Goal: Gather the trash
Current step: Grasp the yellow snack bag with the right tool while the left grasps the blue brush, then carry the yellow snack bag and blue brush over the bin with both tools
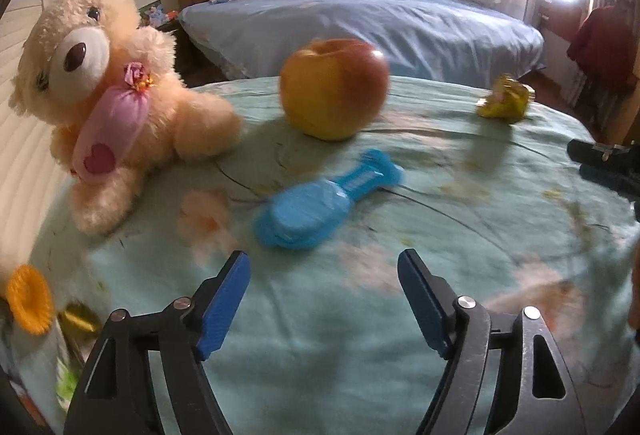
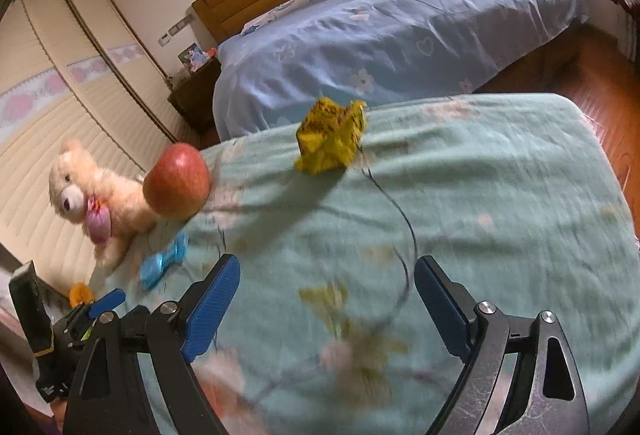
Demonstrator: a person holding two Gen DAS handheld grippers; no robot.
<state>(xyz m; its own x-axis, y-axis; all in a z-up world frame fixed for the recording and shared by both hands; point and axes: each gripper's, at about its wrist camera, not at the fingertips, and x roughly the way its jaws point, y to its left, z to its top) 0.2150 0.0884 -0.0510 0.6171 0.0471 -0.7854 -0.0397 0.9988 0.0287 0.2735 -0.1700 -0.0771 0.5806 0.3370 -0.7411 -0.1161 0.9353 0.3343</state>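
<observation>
I am finding the collection not yet begun: the crumpled yellow wrapper (image 2: 331, 139) is lying untouched on the green-covered table (image 2: 500, 195), well beyond the apple (image 2: 178, 181). I am holding my right tool (image 2: 327, 299) and my left tool (image 1: 324, 295) with jaws apart and gripping nothing.

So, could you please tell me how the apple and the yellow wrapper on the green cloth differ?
The apple is round, smooth and whole, red shading to yellow; the wrapper is crumpled, angular and yellow all over with dark print. The apple is bigger and stands beside the teddy bear; the wrapper lies apart, nearer the cloth's far edge. Both rest on the green cloth, untouched.
</observation>
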